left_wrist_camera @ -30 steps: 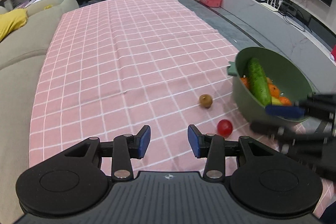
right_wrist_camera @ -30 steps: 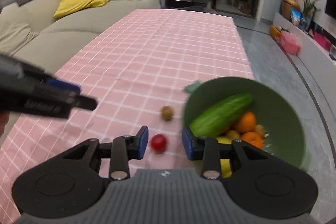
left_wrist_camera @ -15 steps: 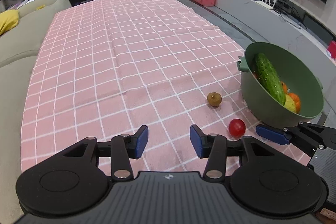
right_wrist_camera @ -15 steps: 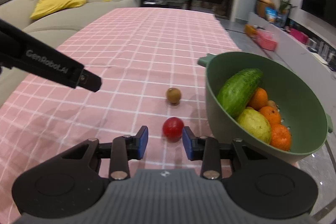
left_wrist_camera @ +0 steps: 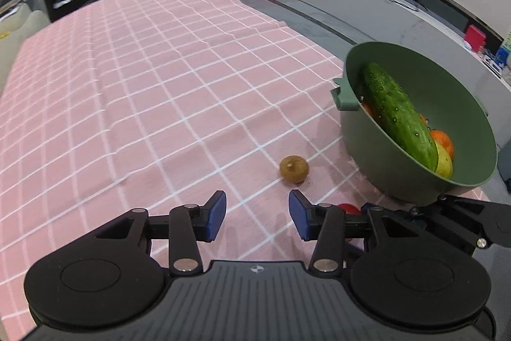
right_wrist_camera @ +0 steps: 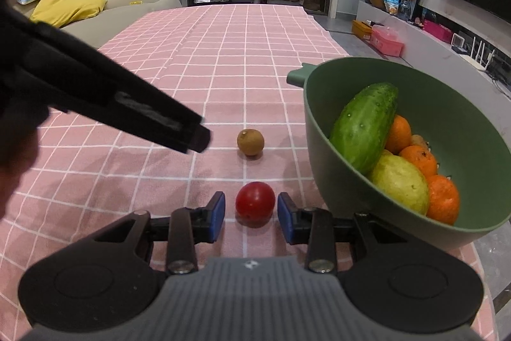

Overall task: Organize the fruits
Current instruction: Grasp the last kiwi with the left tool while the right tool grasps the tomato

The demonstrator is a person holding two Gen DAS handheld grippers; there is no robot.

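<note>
From the left wrist view, the cherry tomato is mostly hidden behind the left gripper. The cucumber leans lengthwise in the green bowl, tip up toward the rim. Compared with a second ago, the right gripper sits lower, fingers straddling the tomato without touching; left fingers parted, empty, having just narrowed slightly. The kiwi sits on the tabletop.
</note>
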